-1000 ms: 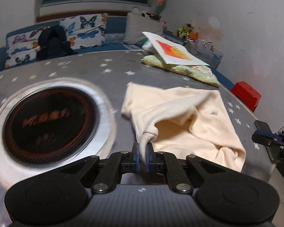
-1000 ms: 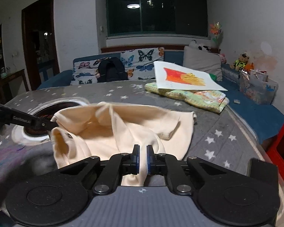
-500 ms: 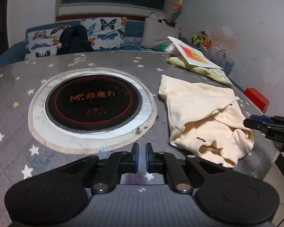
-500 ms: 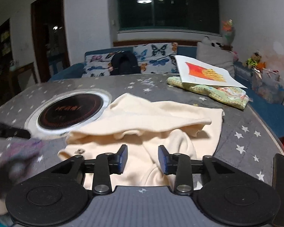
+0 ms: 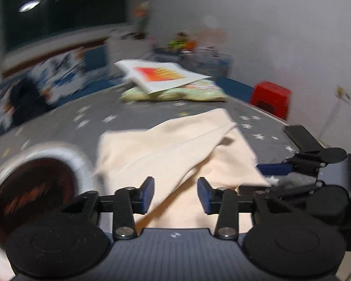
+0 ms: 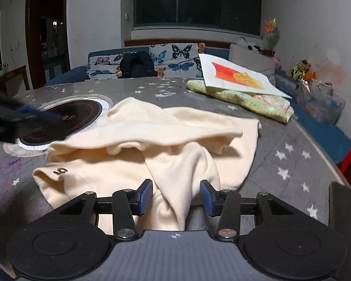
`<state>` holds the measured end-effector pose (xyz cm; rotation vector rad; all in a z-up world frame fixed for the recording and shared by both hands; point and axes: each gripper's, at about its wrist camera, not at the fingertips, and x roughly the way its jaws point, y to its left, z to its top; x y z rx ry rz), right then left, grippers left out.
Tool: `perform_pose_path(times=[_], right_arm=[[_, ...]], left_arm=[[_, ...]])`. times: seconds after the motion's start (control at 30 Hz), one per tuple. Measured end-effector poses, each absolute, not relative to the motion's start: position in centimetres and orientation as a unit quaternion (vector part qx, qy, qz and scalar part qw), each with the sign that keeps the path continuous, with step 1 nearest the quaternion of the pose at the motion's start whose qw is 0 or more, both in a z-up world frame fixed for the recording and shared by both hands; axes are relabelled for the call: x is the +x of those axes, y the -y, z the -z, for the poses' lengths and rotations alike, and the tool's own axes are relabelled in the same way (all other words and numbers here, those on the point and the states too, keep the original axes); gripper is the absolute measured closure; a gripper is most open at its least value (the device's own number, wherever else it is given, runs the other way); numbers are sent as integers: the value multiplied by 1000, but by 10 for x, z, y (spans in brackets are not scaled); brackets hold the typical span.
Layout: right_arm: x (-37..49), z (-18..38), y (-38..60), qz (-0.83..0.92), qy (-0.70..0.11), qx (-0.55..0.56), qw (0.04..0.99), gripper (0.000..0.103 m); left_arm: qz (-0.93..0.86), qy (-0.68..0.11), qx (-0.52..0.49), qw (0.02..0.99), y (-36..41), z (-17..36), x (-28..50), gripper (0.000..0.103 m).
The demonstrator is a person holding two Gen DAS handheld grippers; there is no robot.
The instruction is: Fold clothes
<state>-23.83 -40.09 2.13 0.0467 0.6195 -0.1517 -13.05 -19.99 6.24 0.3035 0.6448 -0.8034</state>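
Note:
A cream garment point(image 6: 152, 145) lies crumpled and loosely folded on the grey star-patterned table point(image 6: 292, 145). It also shows in the blurred left wrist view point(image 5: 175, 154). My right gripper point(image 6: 176, 196) is open, its jaws either side of a bunched fold at the garment's near edge. My left gripper point(image 5: 175, 194) is open just above the garment's near part. The left gripper shows as a dark blur at the left of the right wrist view point(image 6: 9, 121). The right gripper shows at the right of the left wrist view point(image 5: 311, 164).
A round black induction hob point(image 6: 63, 119) is set in the table left of the garment. A floral folded cloth point(image 6: 250, 100) with a white printed sheet point(image 6: 238, 75) on it lies at the far right. A red stool point(image 5: 271, 98) stands beyond the right edge. A sofa with butterfly cushions point(image 6: 170, 58) is behind.
Both grippers have let go of the garment and opened. The left gripper pulled back, then swung right over the garment. The garment has dropped onto the table in a loose heap.

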Motion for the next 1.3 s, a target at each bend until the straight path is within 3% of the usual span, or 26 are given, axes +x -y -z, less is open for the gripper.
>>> perform_pose_path(times=[0.3, 0.33, 0.37, 0.47, 0.9, 1.3], right_arm=[[-242, -14, 411, 67, -299, 62, 950, 55], [-242, -13, 412, 67, -299, 64, 950, 55], [-242, -13, 413, 67, -299, 64, 950, 55], [-243, -11, 414, 66, -299, 65, 950, 55], [-242, -8, 415, 68, -302, 59, 949, 55], [-235, -18, 402, 79, -293, 27, 952, 54]], left_arm=[[405, -280, 223, 841, 277, -40, -116, 61], [408, -277, 232, 839, 286, -37, -115, 66], [410, -273, 240, 836, 294, -35, -113, 78], [414, -276, 243, 833, 308, -31, -104, 94], [355, -307, 69, 880, 220, -64, -56, 98], [217, -318, -30, 922, 81, -60, -47, 99]])
